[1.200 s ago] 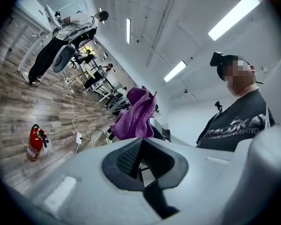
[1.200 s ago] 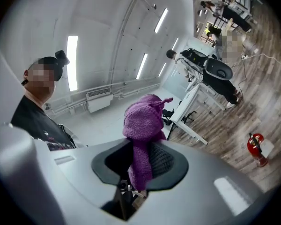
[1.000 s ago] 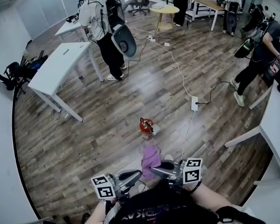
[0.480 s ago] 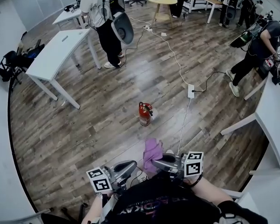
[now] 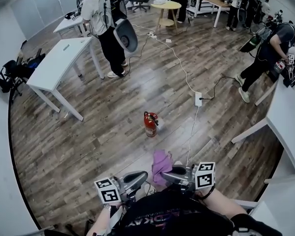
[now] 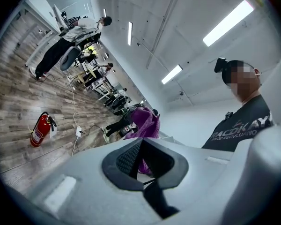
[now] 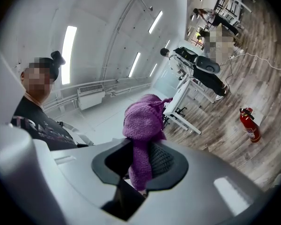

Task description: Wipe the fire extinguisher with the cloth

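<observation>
A red fire extinguisher (image 5: 150,124) stands upright on the wooden floor, some way ahead of both grippers. It also shows small in the left gripper view (image 6: 41,129) and in the right gripper view (image 7: 249,124). My right gripper (image 5: 168,171) is shut on a purple cloth (image 5: 161,163). The cloth (image 7: 143,125) is pinched between the jaws of that gripper (image 7: 139,165) and bunches up above them. My left gripper (image 5: 143,175) is beside it, shut and empty (image 6: 139,161). The cloth (image 6: 144,124) shows beyond its jaws.
A white power strip (image 5: 198,99) and its cables lie on the floor right of the extinguisher. A white table (image 5: 53,69) stands at the left and another table (image 5: 285,127) at the right. A person (image 5: 105,21) stands behind; others work at the far right.
The head view has shifted, so the extinguisher sits a little higher and further left in the picture. Both grippers stay low in the view, with the cloth still in the right one.
</observation>
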Available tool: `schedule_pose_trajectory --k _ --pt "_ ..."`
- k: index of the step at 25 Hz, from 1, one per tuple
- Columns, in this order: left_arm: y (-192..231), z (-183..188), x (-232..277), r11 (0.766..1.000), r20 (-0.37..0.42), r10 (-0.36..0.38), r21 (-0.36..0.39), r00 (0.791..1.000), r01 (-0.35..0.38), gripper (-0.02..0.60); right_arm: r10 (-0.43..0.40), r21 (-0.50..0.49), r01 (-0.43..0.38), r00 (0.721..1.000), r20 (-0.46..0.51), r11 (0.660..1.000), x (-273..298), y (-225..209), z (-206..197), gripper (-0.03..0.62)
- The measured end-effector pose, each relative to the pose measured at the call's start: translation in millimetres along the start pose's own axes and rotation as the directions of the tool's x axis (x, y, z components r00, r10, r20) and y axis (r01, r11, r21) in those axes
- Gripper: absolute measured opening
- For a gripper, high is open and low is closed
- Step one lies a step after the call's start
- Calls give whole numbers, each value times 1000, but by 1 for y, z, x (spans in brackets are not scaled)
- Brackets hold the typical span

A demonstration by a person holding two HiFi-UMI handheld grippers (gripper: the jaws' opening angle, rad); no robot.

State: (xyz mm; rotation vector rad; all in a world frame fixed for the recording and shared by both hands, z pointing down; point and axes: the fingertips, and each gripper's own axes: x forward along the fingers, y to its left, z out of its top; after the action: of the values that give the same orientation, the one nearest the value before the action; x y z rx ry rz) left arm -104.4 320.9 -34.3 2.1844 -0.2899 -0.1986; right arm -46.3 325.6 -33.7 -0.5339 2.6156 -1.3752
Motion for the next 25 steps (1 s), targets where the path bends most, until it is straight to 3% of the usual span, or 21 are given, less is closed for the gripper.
schedule_pose_trajectory --k 25 --pt "22 10 -21 999 52 25 -39 998 -23 -3 -21 -5 21 1000 -20 1000 21 -13 -2 84"
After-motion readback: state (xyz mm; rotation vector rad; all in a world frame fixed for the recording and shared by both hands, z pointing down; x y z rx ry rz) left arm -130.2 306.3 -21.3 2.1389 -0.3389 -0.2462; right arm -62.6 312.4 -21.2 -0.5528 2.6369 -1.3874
